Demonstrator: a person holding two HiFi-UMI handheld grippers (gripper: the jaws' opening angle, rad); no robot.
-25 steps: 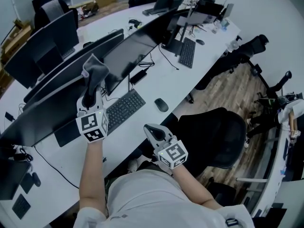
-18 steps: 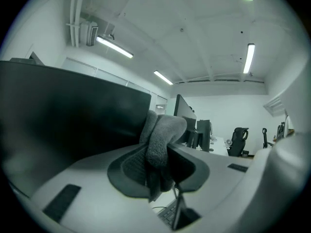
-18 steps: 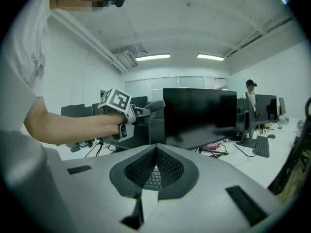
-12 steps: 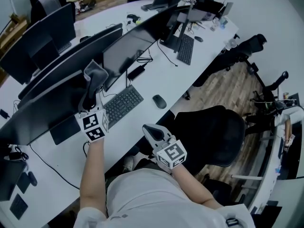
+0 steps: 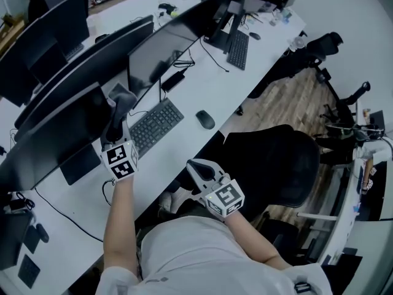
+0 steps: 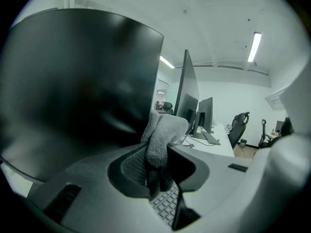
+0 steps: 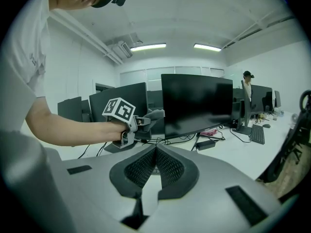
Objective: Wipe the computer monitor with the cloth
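Head view: left hand-held gripper (image 5: 116, 118) raised, cloth (image 5: 122, 98) seemingly touching monitor (image 5: 56, 134).

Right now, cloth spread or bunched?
Bunched: the cloth stands as a crumpled wad pinched in the left hand-held gripper, not spread flat.

A long white desk (image 5: 184, 103) curves away through the room, and a row of dark monitors (image 5: 156, 57) stands along its middle. On the near strip lie a black keyboard (image 5: 156, 126) and, just beside it to the right, a black mouse (image 5: 204, 119). Farther along lie a black power brick (image 5: 172, 78) with trailing cables and a second keyboard (image 5: 238, 49).
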